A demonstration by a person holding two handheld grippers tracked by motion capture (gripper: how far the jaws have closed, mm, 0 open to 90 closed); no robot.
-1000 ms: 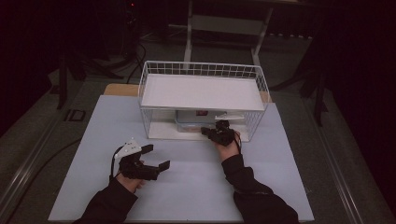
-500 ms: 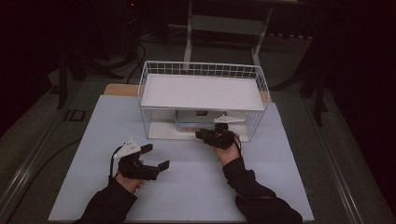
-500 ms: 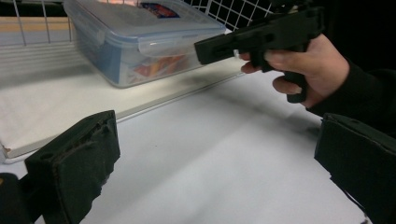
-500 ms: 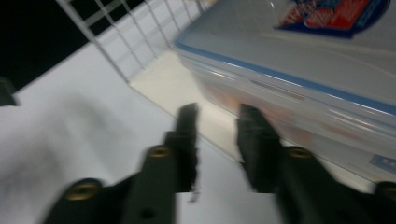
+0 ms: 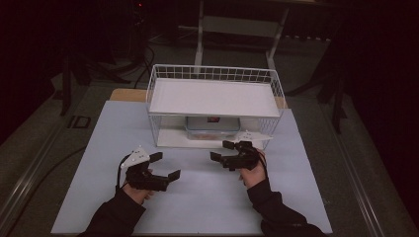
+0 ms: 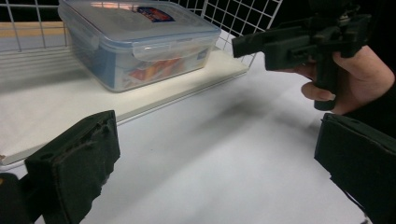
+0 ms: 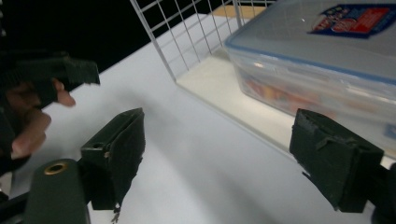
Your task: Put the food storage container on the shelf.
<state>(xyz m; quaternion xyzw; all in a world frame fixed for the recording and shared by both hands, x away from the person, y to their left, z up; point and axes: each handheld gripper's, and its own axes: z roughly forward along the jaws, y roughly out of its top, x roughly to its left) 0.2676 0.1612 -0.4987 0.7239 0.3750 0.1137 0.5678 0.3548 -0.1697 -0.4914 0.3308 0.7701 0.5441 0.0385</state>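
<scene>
A clear plastic box with a blue-rimmed lid and a red-and-blue label [image 5: 212,127] [image 6: 140,42] [image 7: 327,60] stands on the lower shelf of a white wire rack [image 5: 213,74]. My right gripper [image 5: 221,150] [image 7: 224,158] hovers over the table just in front of that shelf. Its jaws have just been opening, and nothing is between them. My left gripper [image 5: 165,166] [image 6: 217,172] rests lower left on the table, open and empty, pointing toward the rack. From the left gripper view the right gripper [image 6: 303,37] appears at the upper right.
The rack's white top shelf [image 5: 212,97] covers the box from above, and wire walls [image 7: 187,32] close its sides. The white table sheet [image 5: 207,202] spreads out in front. Dark floor and stands surround the table.
My right gripper has drawn back from the box on the lower shelf toward the person and its jaws have opened. The box stays on the shelf. The left gripper has not moved.
</scene>
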